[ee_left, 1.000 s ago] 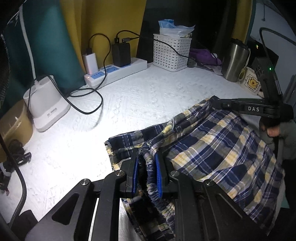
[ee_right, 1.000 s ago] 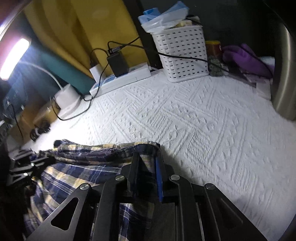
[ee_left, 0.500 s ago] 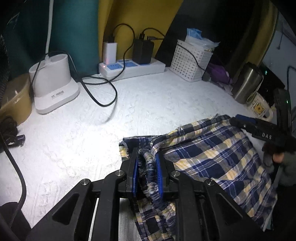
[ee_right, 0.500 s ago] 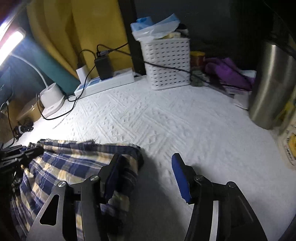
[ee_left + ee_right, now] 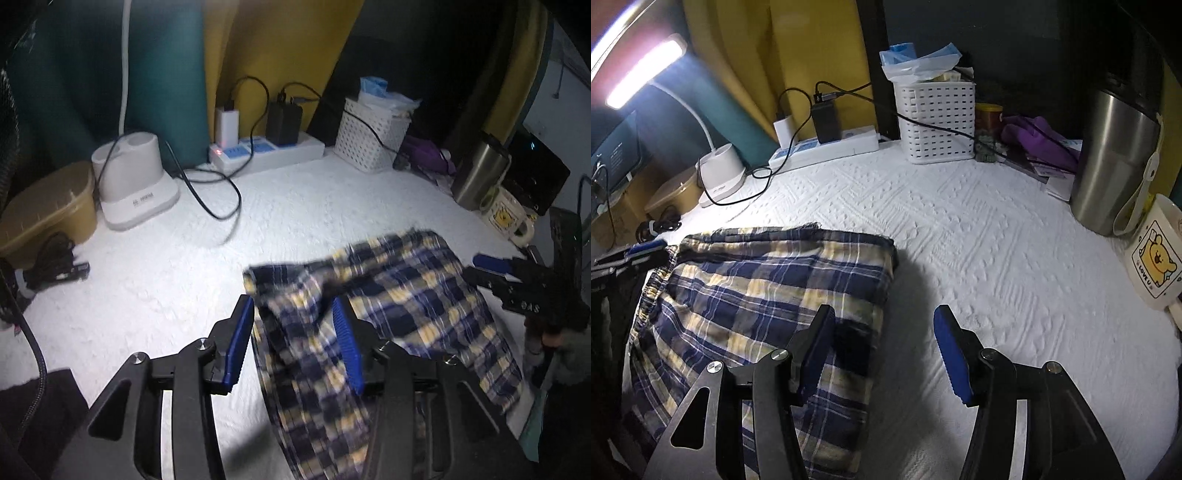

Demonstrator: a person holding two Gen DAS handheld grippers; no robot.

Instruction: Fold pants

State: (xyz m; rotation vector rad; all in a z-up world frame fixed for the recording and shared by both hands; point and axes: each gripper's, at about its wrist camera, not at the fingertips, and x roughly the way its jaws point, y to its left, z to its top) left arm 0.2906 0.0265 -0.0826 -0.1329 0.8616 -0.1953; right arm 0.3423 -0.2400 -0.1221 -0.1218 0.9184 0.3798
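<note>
My left gripper [image 5: 293,343] opening, waistband loose between pads; right gripper [image 5: 882,350] apart, empty. Risk: pad snags plaid pants [image 5: 775,288], drags fold undone.

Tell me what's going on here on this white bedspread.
A person is folding blue-and-yellow plaid pants on the white textured bedspread with two tools. The right hand-held gripper stands open above the folded edge, holding nothing. The left hand-held gripper is opening, with the bunched waistband between its blue pads but no longer pinched. The pants lie doubled over.
</note>
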